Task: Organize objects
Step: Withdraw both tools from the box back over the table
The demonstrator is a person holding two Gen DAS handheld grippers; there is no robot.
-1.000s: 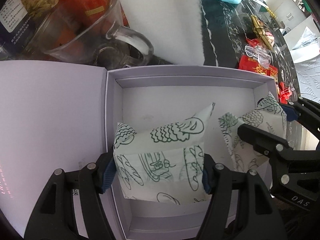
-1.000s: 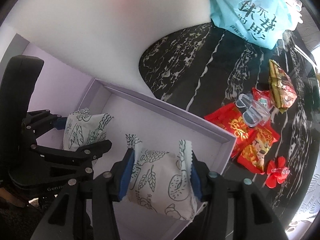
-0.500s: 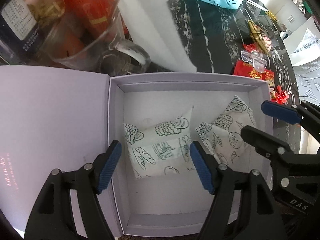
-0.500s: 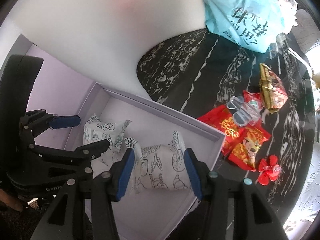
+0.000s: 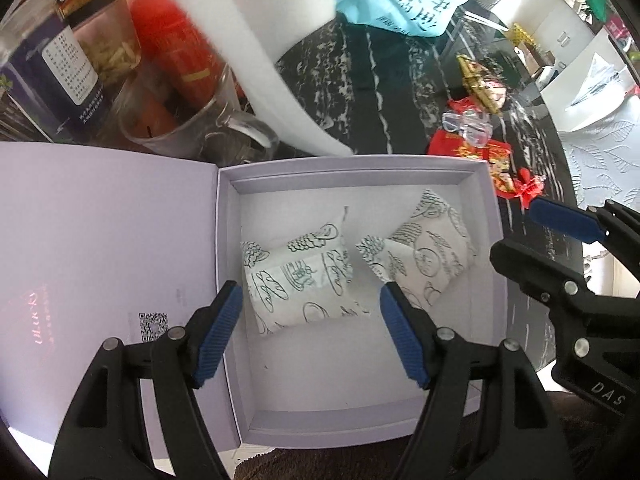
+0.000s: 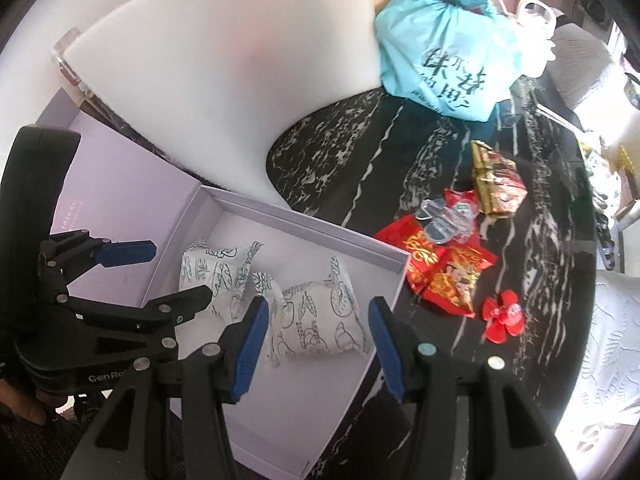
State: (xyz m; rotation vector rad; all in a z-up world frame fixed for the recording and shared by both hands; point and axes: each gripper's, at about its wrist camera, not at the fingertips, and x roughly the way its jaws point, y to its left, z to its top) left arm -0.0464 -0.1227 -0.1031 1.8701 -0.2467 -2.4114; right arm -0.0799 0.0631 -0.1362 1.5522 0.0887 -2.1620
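Your left gripper [image 5: 310, 326] and right gripper [image 6: 316, 334] hang wide and empty above two packets [image 5: 298, 282] [image 6: 320, 314] lying in the box [image 5: 360, 168], floor bare toward its near wall. Only the right view shows the red clip [image 6: 502, 318].

Two white snack packets printed with dark line drawings — the left packet [image 5: 298, 280] and the right packet [image 5: 424, 258] — are laid flat, side by side, corners nearly touching, inside the open pale lilac box [image 5: 360, 168] on the worktop.

A home: a black marble table [image 6: 400, 152] crowded with snack packets [image 6: 448, 276] and a glass mug [image 5: 192, 128].
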